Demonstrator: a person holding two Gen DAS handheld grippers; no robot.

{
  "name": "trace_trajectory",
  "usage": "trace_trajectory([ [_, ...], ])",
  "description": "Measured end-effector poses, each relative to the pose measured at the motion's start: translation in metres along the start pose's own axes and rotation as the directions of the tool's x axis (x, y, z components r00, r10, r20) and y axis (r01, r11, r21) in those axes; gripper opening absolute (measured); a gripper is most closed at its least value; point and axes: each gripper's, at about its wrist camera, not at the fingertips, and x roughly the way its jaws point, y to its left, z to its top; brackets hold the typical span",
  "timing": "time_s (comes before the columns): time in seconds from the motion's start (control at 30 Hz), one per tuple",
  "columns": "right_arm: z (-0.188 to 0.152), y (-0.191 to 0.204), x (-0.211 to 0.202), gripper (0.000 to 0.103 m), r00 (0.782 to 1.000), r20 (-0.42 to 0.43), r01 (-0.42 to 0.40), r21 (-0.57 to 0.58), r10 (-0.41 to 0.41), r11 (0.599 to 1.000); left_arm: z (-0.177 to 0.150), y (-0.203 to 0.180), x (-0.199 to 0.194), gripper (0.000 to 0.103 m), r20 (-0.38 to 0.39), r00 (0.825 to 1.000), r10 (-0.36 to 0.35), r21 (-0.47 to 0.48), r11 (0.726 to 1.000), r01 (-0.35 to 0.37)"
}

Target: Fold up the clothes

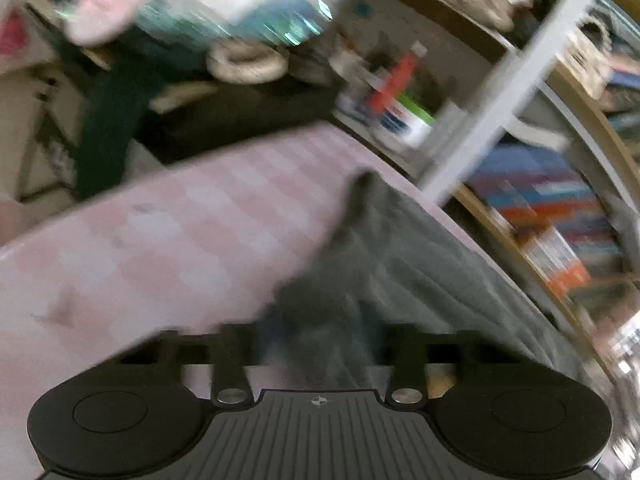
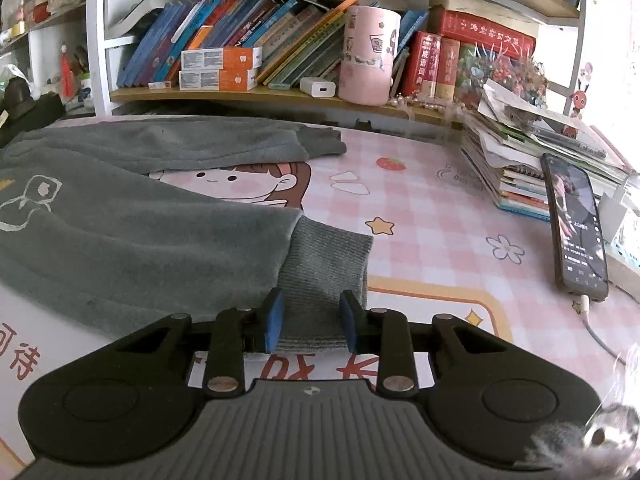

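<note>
A grey sweater (image 2: 132, 216) is seen spread across a desk covered by a pink checked mat (image 2: 420, 216) printed with a cartoon girl, a star and a flower. Through the left wrist camera, which is heavily blurred, a bunch of the grey fabric (image 1: 320, 304) is seen rising between the fingers of the left gripper (image 1: 318, 344); the cloth appears to be pinched there, though the blur leaves the finger positions unclear and the grip cannot be confirmed. In the right wrist view, one sleeve (image 2: 208, 140) is laid along the far edge of the desk, while the ribbed cuff (image 2: 324, 268) of the nearer sleeve lies flat between the blue pads (image 2: 274, 320) of the right gripper (image 2: 310, 320). The jaws are held apart, one on either side of the cuff. Farther right, a pink mug (image 2: 370, 56) stands on the bookshelf (image 2: 256, 94), and a phone (image 2: 576, 228) is propped against a stack of books (image 2: 504, 168).
</note>
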Motion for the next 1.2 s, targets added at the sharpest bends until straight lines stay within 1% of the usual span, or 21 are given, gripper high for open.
trace_trajectory([
  [0.07, 0.0, -0.001, 0.0, 0.028, 1.0, 0.002, 0.001, 0.001, -0.001, 1.0, -0.003, -0.008, -0.01, 0.013, 0.039, 0.999, 0.001, 0.061, 0.998, -0.003],
  [0.1, -0.001, -0.001, 0.0, 0.028, 1.0, 0.003, 0.001, 0.001, -0.001, 1.0, -0.004, -0.012, -0.023, 0.012, 0.097, 0.995, 0.0, 0.094, 0.996, -0.009],
  [0.13, -0.001, 0.0, 0.0, 0.028, 1.0, 0.004, 0.003, -0.001, -0.003, 1.0, -0.004, -0.013, -0.034, 0.012, 0.144, 0.99, -0.007, 0.108, 0.994, -0.009],
  [0.17, -0.002, 0.001, 0.0, 0.028, 1.0, 0.006, 0.004, -0.003, -0.004, 1.0, -0.003, -0.01, -0.041, 0.013, 0.159, 0.987, -0.009, 0.097, 0.995, -0.006],
  [0.23, -0.001, 0.003, 0.0, 0.028, 1.0, 0.008, -0.007, -0.01, 0.007, 1.0, -0.002, 0.0, -0.043, 0.013, 0.144, 0.99, 0.009, 0.063, 0.998, -0.018],
  [0.37, 0.0, 0.009, 0.001, 0.028, 1.0, 0.013, -0.02, -0.021, 0.02, 1.0, -0.008, 0.019, -0.024, 0.017, 0.039, 0.996, 0.082, 0.05, 0.995, -0.084],
  [0.47, 0.0, 0.009, 0.001, 0.029, 1.0, 0.01, -0.019, -0.019, 0.019, 1.0, -0.011, 0.016, -0.029, 0.024, 0.098, 0.989, 0.107, 0.077, 0.99, -0.115],
  [0.5, 0.0, 0.008, 0.0, 0.029, 1.0, 0.009, -0.02, -0.019, 0.02, 1.0, -0.011, 0.013, -0.032, 0.031, 0.124, 0.984, 0.126, 0.092, 0.986, -0.137],
  [0.53, 0.001, 0.007, -0.001, 0.034, 1.0, 0.009, -0.017, -0.015, 0.017, 1.0, -0.012, 0.008, -0.036, 0.036, 0.15, 0.978, 0.142, 0.112, 0.981, -0.16],
  [0.57, 0.0, 0.004, -0.002, 0.042, 1.0, 0.007, -0.016, 0.005, 0.016, 1.0, -0.014, 0.003, -0.04, 0.037, 0.179, 0.972, 0.153, 0.137, 0.974, -0.179],
  [0.6, -0.001, 0.001, -0.002, 0.044, 1.0, 0.005, -0.015, 0.025, 0.015, 1.0, -0.017, -0.005, -0.045, 0.035, 0.224, 0.96, 0.168, 0.171, 0.963, -0.209],
  [0.7, -0.004, -0.008, -0.005, 0.044, 1.0, -0.001, -0.013, 0.086, 0.013, 0.996, -0.028, -0.033, -0.067, 0.04, 0.401, 0.897, 0.186, 0.3, 0.898, -0.321],
  [0.73, -0.005, -0.011, -0.006, 0.044, 1.0, -0.003, -0.012, 0.106, 0.012, 0.994, -0.03, -0.039, -0.073, 0.048, 0.436, 0.883, 0.173, 0.331, 0.881, -0.337],
  [0.8, -0.008, -0.016, -0.006, 0.044, 1.0, -0.008, -0.02, 0.144, 0.022, 0.989, -0.032, -0.049, -0.079, 0.055, 0.467, 0.874, 0.134, 0.377, 0.864, -0.334],
  [0.83, -0.008, -0.018, -0.005, 0.044, 0.999, -0.012, -0.029, 0.161, 0.032, 0.987, -0.032, -0.052, -0.079, 0.056, 0.453, 0.884, 0.111, 0.398, 0.862, -0.313],
  [0.9, -0.008, -0.019, -0.004, 0.044, 0.999, -0.017, -0.041, 0.179, 0.045, 0.983, -0.03, -0.056, -0.07, 0.056, 0.353, 0.934, 0.063, 0.428, 0.876, -0.221],
  [0.97, -0.006, -0.019, -0.004, 0.034, 0.999, -0.015, -0.048, 0.183, 0.051, 0.982, -0.032, -0.058, -0.053, 0.056, 0.242, 0.97, 0.036, 0.438, 0.887, -0.143],
  [1.0, -0.004, -0.015, -0.011, 0.034, 0.999, 0.021, -0.043, 0.159, 0.04, 0.986, -0.034, -0.058, -0.042, 0.056, 0.185, 0.982, 0.032, 0.44, 0.891, -0.112],
  [1.07, -0.001, -0.007, -0.026, 0.011, 0.995, 0.094, -0.031, 0.11, 0.021, 0.993, -0.039, -0.056, -0.024, 0.056, 0.101, 0.994, 0.051, 0.43, 0.899, -0.09],
  [1.13, 0.003, 0.001, -0.041, 0.007, 0.986, 0.167, -0.015, 0.062, 0.005, 0.998, -0.044, -0.053, -0.014, 0.056, 0.057, 0.995, 0.077, 0.42, 0.902, -0.094],
  [1.2, 0.007, 0.009, -0.056, 0.007, 0.971, 0.24, 0.004, 0.015, -0.008, 1.0, -0.047, -0.052, -0.014, 0.056, 0.058, 0.995, 0.078, 0.43, 0.898, -0.095],
])
